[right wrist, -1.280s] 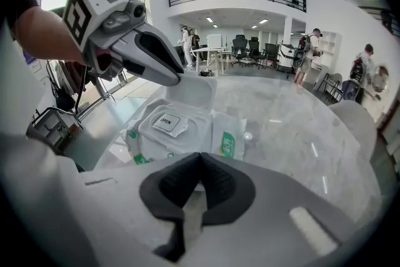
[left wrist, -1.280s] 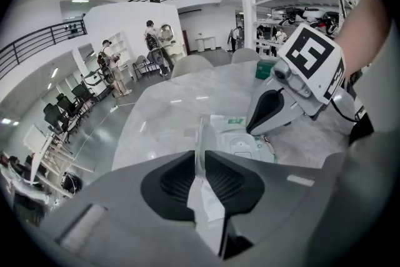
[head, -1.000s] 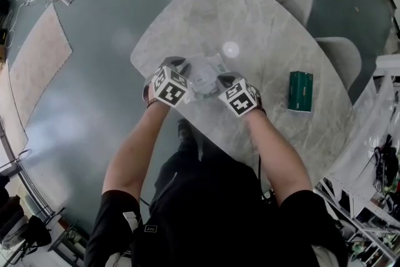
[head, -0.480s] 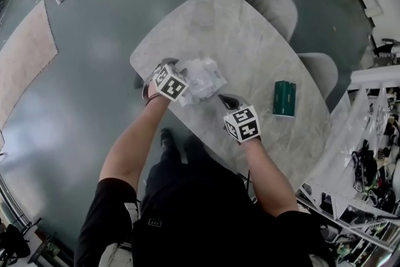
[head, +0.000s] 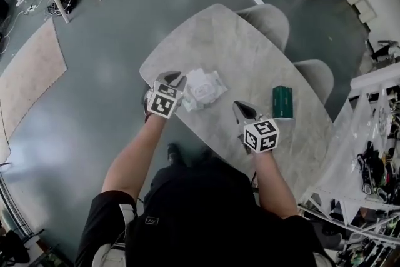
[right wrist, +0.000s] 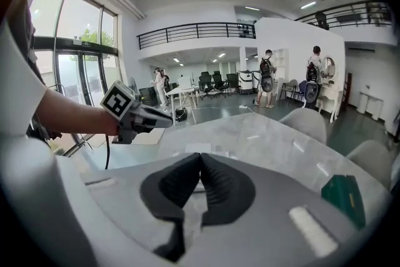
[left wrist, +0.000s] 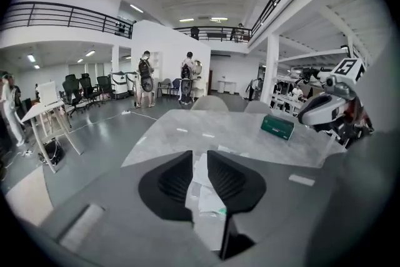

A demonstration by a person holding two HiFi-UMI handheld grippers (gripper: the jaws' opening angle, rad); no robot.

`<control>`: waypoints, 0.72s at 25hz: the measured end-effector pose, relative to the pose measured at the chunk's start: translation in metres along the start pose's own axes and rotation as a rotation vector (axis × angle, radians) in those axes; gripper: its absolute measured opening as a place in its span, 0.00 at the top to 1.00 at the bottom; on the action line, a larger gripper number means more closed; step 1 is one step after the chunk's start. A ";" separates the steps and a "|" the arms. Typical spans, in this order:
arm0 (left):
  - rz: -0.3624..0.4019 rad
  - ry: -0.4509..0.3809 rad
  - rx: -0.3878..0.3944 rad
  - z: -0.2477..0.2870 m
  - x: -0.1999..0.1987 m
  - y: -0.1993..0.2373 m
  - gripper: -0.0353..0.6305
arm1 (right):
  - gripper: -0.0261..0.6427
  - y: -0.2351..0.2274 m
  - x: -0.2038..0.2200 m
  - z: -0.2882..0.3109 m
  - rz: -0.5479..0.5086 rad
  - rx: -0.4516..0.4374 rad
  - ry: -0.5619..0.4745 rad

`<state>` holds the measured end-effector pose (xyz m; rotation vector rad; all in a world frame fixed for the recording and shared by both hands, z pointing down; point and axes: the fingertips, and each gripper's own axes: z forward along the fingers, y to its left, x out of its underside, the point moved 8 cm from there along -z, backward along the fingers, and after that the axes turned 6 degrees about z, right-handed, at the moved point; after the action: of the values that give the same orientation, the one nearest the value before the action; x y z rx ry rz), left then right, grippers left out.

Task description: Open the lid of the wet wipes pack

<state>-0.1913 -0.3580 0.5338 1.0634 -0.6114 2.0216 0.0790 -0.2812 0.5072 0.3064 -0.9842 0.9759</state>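
Closing on the pack edge, right tool empty

Grey marble table [head: 231,40] carries the wet wipes pack [head: 204,90] near its left edge, with a green box [head: 282,102] well apart to the right. Left gripper [head: 171,79] has jaws closing, pack edge between the pads. Right gripper [head: 245,110] has jaws together, holding nothing.

The right tool [head: 240,107] left the wet wipes pack [head: 205,89] and drew back toward the desk's [head: 219,40] near edge, well apart from it. The left tool's [head: 175,79] jaws were closing with the pack's edge between them.
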 end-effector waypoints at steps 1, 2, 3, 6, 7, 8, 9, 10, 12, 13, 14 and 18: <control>-0.011 -0.013 -0.010 -0.009 -0.003 -0.001 0.83 | 0.96 -0.001 -0.005 -0.001 -0.003 -0.011 -0.021; -0.023 -0.025 -0.018 -0.019 -0.006 -0.003 0.83 | 0.96 -0.001 -0.009 -0.002 -0.006 -0.023 -0.037; -0.035 -0.036 -0.025 -0.029 -0.009 -0.006 0.84 | 0.96 -0.001 -0.013 -0.004 -0.010 -0.037 -0.049; -0.048 -0.058 -0.047 -0.056 -0.019 -0.016 0.86 | 0.96 0.000 -0.022 -0.009 -0.034 -0.086 -0.065; -0.049 -0.064 -0.057 -0.065 -0.023 -0.019 0.86 | 0.96 0.001 -0.025 -0.011 -0.043 -0.110 -0.070; -0.052 -0.071 -0.068 -0.072 -0.026 -0.023 0.87 | 0.96 0.002 -0.028 -0.014 -0.051 -0.138 -0.076; -0.060 -0.080 -0.081 -0.080 -0.029 -0.027 0.87 | 0.96 0.003 -0.030 -0.018 -0.057 -0.168 -0.083; -0.070 -0.090 -0.093 -0.087 -0.033 -0.033 0.87 | 0.96 0.004 -0.033 -0.022 -0.061 -0.198 -0.093; -0.095 -0.115 -0.115 -0.100 -0.040 -0.045 0.88 | 0.96 0.004 -0.037 -0.032 -0.073 -0.249 -0.119; -0.111 -0.128 -0.127 -0.106 -0.044 -0.052 0.88 | 0.96 0.003 -0.040 -0.037 -0.080 -0.267 -0.137; -0.127 -0.142 -0.139 -0.112 -0.047 -0.058 0.88 | 0.96 0.002 -0.042 -0.042 -0.086 -0.281 -0.156; -0.160 -0.185 -0.182 -0.136 -0.057 -0.091 0.89 | 0.96 -0.005 -0.054 -0.066 -0.089 -0.319 -0.234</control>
<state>-0.1624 -0.2318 0.4180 1.1577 -0.7659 1.7085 0.1100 -0.2734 0.4278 0.1975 -1.3103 0.6986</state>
